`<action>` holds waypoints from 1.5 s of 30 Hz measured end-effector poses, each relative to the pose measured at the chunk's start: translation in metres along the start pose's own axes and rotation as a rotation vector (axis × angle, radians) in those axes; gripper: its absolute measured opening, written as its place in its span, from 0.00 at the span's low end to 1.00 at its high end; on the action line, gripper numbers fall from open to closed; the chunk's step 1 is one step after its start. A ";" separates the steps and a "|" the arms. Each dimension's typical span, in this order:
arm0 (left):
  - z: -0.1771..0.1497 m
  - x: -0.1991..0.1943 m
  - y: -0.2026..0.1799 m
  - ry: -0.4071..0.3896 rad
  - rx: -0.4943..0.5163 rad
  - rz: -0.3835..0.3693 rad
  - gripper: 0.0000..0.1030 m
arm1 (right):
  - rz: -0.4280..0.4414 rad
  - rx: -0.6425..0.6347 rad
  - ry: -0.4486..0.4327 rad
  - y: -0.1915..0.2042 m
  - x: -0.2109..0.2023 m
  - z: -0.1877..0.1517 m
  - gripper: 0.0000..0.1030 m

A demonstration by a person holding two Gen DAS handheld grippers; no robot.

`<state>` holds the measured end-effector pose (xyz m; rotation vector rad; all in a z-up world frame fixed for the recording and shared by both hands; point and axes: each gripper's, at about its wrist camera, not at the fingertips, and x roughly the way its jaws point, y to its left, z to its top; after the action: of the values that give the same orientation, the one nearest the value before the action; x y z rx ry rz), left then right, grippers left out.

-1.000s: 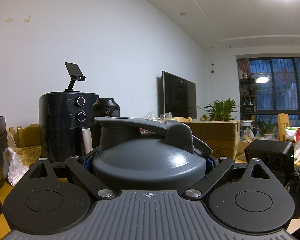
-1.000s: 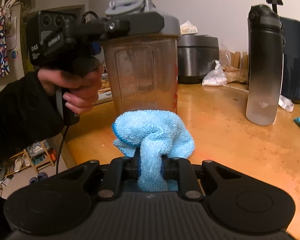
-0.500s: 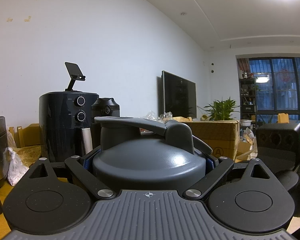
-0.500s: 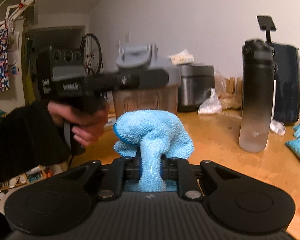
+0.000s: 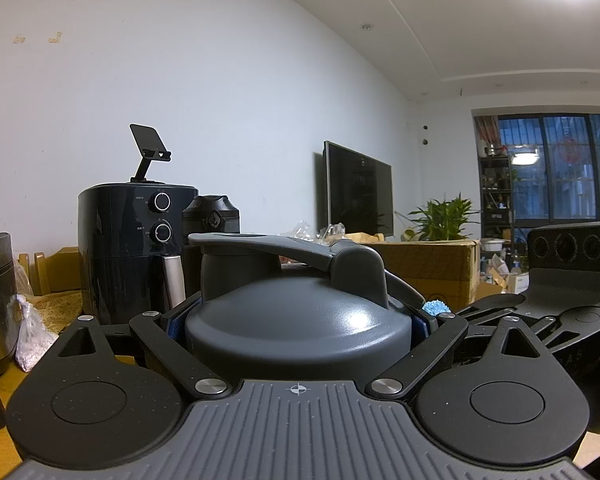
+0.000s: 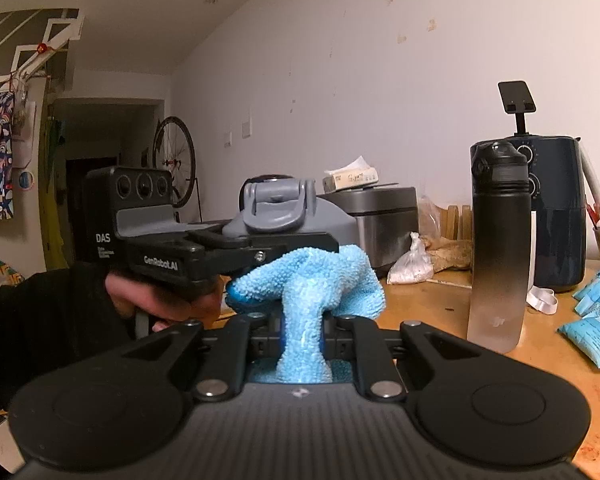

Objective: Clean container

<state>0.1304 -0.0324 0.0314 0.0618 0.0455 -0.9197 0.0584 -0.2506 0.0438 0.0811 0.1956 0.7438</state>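
My left gripper (image 5: 298,318) is shut on the container, its fingers clamping the dark grey flip-top lid (image 5: 284,332) from both sides. From the right wrist view, that left gripper (image 6: 260,248) sits in a person's hand (image 6: 156,300), with the lid (image 6: 284,212) rising above it. The container's clear body is hidden behind the cloth. My right gripper (image 6: 302,336) is shut on a bunched light-blue cloth (image 6: 312,276), whose top lies against the left gripper's fingers just under the lid. A tip of the cloth (image 5: 436,307) shows beside the lid.
On the wooden table (image 6: 440,312) stand a black-to-clear water bottle (image 6: 498,248), a dark air fryer (image 6: 556,208) and a steel cooker (image 6: 380,220). A small plastic bag (image 6: 412,264) lies by the cooker, and blue packets (image 6: 596,320) at the right edge.
My right gripper rose with the cloth, from facing the container's clear body to the level of its lid. In the left wrist view it came closer at the right. The left gripper stayed still.
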 end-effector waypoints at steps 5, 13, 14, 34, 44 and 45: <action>0.001 0.000 0.000 0.001 0.000 0.000 0.93 | 0.003 -0.004 0.011 0.000 0.001 0.001 0.07; 0.001 0.001 0.000 -0.002 0.001 0.000 0.93 | 0.008 -0.007 0.078 -0.002 0.006 0.001 0.06; 0.001 0.001 0.000 -0.002 0.002 0.001 0.93 | 0.010 -0.006 0.086 -0.003 0.007 0.000 0.06; 0.001 0.002 0.000 0.000 0.013 0.007 0.93 | 0.043 -0.045 0.337 -0.011 0.035 -0.047 0.06; 0.000 0.002 -0.001 0.000 0.016 0.009 0.93 | 0.046 -0.027 0.346 -0.012 0.035 -0.050 0.07; 0.000 0.002 -0.001 0.001 0.016 0.009 0.93 | 0.045 -0.027 0.345 -0.012 0.035 -0.050 0.07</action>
<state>0.1303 -0.0346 0.0316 0.0773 0.0382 -0.9110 0.0813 -0.2357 -0.0116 -0.0695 0.5137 0.8025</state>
